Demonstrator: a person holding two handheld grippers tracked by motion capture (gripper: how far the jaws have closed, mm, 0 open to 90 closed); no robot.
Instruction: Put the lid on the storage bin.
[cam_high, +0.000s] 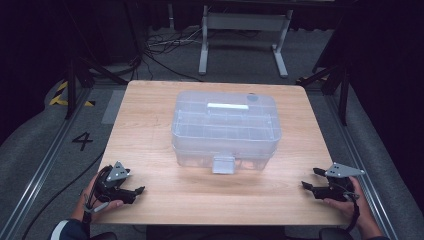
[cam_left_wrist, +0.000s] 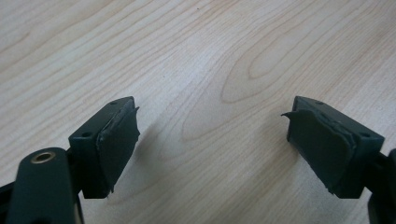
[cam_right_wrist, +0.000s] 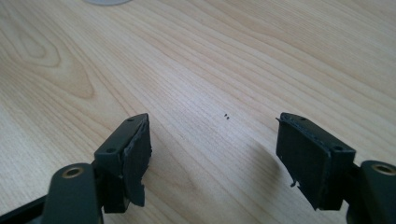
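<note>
Two grippers, both empty, sit at the near corners of the wooden table (cam_high: 150, 200). Starting at your left: the left gripper (cam_high: 134, 192) rests low by the near left edge, its jaws spread wide with nothing but bare wood grain between the pads (cam_left_wrist: 119, 149). Moving to the middle, the clear plastic storage box (cam_high: 225, 130) stands upright near the table's centre, well apart from both tools; its lid is on, the white handle (cam_high: 228, 106) lies flat on top, and the front latch (cam_high: 223, 164) faces you and looks closed. At your right, the right gripper (cam_high: 311, 186) hovers by the near right edge, jaws just as wide, gripping nothing. Judging from this, you have not yet touched the box: the reach, the latch and the lid are all still ahead of you.
</note>
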